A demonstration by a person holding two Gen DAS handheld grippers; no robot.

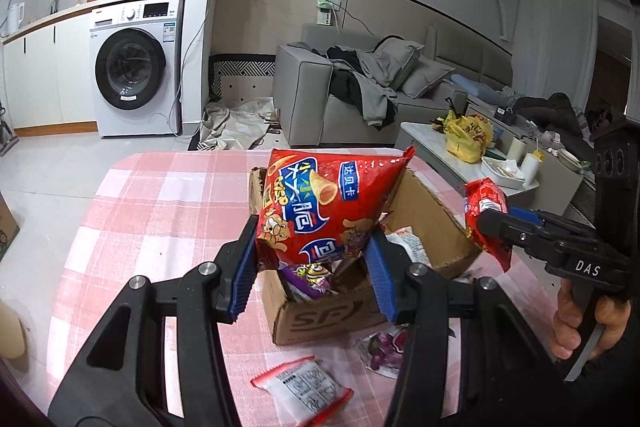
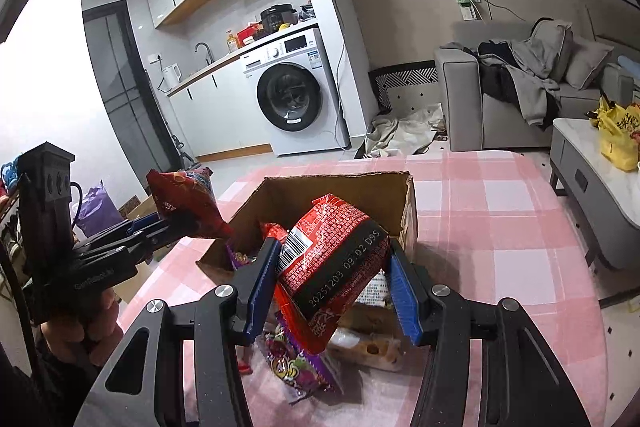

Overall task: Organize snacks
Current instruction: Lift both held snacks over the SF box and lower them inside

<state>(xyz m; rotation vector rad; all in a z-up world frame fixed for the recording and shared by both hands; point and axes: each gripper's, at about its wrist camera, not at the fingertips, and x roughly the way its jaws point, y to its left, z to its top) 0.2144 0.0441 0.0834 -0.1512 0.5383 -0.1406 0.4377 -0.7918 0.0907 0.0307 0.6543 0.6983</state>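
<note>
My left gripper (image 1: pixel 310 241) is shut on a big red chips bag (image 1: pixel 320 195) and holds it upright just above an open cardboard box (image 1: pixel 320 319). The box stands on a pink checked tablecloth (image 1: pixel 160 227) with several snack packets inside. To its right, my right gripper (image 1: pixel 488 225) is shut on a smaller red packet (image 1: pixel 484 199). In the right wrist view that gripper (image 2: pixel 333 255) clamps the red packet (image 2: pixel 340 251), tilted, over the box (image 2: pixel 340 191). The left gripper (image 2: pixel 182 223) with the chips bag (image 2: pixel 188 195) sits at the left.
Loose packets lie on the cloth in front of the box: a white one with red ends (image 1: pixel 304 391), a purple one (image 2: pixel 296 367), and a pale cake packet (image 2: pixel 368 347). Beyond the table are a grey sofa (image 1: pixel 320 95), a coffee table (image 2: pixel 580 155) and a washing machine (image 1: pixel 132 71).
</note>
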